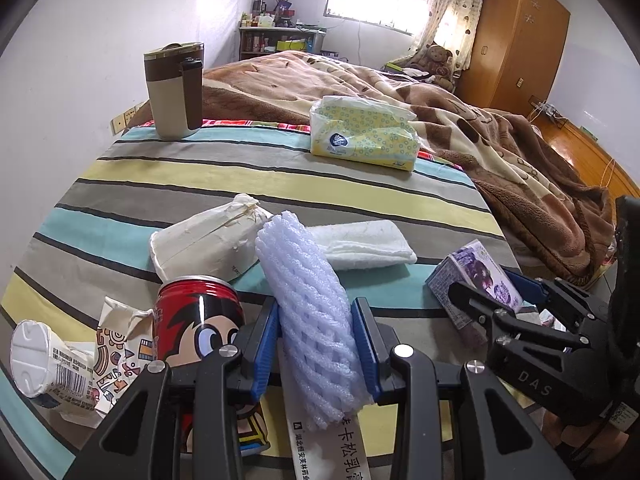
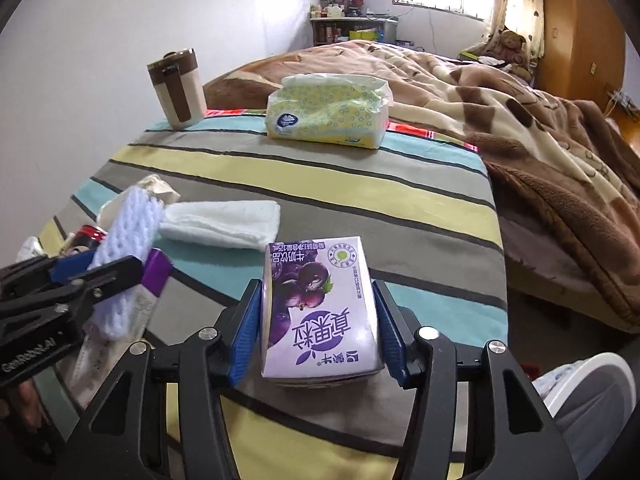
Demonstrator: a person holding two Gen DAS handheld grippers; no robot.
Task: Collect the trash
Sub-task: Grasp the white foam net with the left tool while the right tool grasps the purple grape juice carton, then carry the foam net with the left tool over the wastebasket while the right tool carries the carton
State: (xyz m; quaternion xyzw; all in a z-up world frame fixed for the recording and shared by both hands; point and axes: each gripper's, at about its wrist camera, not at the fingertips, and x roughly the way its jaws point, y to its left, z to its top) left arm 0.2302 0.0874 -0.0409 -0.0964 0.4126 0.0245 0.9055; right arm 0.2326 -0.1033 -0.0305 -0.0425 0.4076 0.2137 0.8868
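Observation:
My left gripper (image 1: pixel 316 320) is shut on a pale blue foam fruit net (image 1: pixel 304 280), which sticks up between its blue pads over the striped tabletop (image 1: pixel 280 184). The right gripper (image 2: pixel 317 285) has its pads pressed on both sides of a purple and white milk carton (image 2: pixel 320 304), held just above the cloth. The left wrist view shows that carton (image 1: pixel 476 272) and the right gripper (image 1: pixel 500 300) at the right edge. A red can (image 1: pixel 196 320), a crushed patterned cup (image 1: pixel 120 344), a toppled yoghurt cup (image 1: pixel 44 368) and a crumpled cream carton (image 1: pixel 204 240) lie near the left gripper.
A folded white cloth (image 1: pixel 368 244) lies mid-table. A tissue pack (image 1: pixel 364 132) and a brown-and-cream mug (image 1: pixel 176 92) stand at the far edge. A brown blanket (image 1: pixel 520 160) covers the bed beyond. A white rounded container (image 2: pixel 588 384) sits low on the right.

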